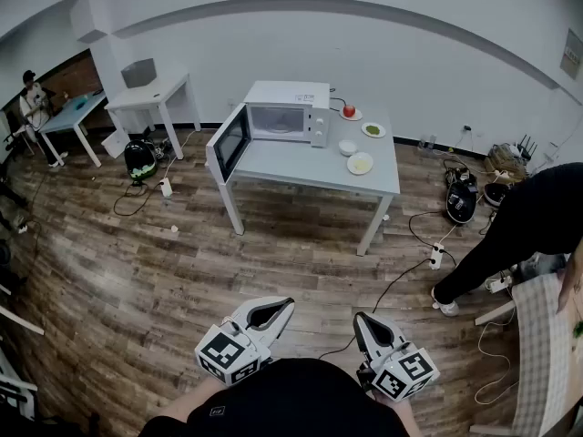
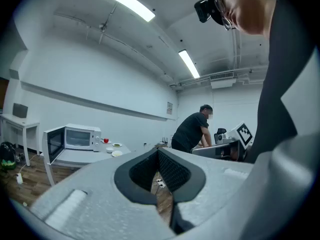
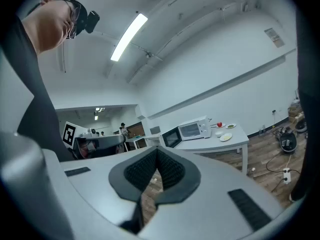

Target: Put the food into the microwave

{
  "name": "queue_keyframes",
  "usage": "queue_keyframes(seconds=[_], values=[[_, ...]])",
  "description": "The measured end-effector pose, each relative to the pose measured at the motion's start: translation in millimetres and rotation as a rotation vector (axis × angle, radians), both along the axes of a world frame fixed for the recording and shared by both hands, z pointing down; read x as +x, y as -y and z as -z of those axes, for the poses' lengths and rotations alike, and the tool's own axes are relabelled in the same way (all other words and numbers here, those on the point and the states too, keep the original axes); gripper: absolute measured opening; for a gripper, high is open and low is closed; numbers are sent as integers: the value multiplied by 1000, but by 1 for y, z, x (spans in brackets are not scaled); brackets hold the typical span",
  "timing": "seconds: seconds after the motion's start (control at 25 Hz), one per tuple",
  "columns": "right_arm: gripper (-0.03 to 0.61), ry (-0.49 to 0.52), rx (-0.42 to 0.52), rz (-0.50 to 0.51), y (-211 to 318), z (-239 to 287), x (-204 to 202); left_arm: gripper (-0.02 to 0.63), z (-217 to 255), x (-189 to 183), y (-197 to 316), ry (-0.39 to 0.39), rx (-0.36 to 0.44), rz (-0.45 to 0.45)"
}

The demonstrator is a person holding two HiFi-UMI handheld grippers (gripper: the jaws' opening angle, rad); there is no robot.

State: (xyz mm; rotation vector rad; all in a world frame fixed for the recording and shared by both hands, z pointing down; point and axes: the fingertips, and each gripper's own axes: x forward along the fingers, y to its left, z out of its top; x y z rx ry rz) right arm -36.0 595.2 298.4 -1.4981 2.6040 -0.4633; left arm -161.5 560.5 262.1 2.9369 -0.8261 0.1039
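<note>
- Nearest us, our left tool (image 1: 288, 304) and right tool (image 1: 359, 319) point level by our body, both closed on nothing.
- The food sits far off on the counter (image 1: 301, 167), just right of the microwave (image 1: 287, 107): a red fruit (image 1: 349, 110), a plate of greens (image 1: 373, 130), a bowl (image 1: 347, 147) and a pale plate (image 1: 361, 163).
- The microwave door (image 1: 230, 141) stands open.
- We judge this to be the approach. Next we need to walk up, open a tool and grip one dish.

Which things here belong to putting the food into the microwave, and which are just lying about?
For the job: microwave, red fruit, green food plate, bowl, pale food plate.
Lying about: white side table, power strip, black pot on floor.
</note>
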Motion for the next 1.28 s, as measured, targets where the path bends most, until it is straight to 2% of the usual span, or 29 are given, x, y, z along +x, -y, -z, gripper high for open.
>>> queue_keyframes(seconds=[0.32,0.68,0.92,1.12,1.28], values=[[9,23,-28,-14,-3,-6,24,9,4,37,-15,4,37,-90],[11,-22,-28,31,-17,-11,51,9,-10,69,-13,53,22,-34],[11,-27,-24,75,-23,-12,78,8,-13,95,-17,51,37,-5],[11,-18,-15,76,-25,-15,98,9,-20,122,-19,71,19,-24],[11,-30,-22,58,-12,-20,110,9,-20,137,-1,102,26,-49]])
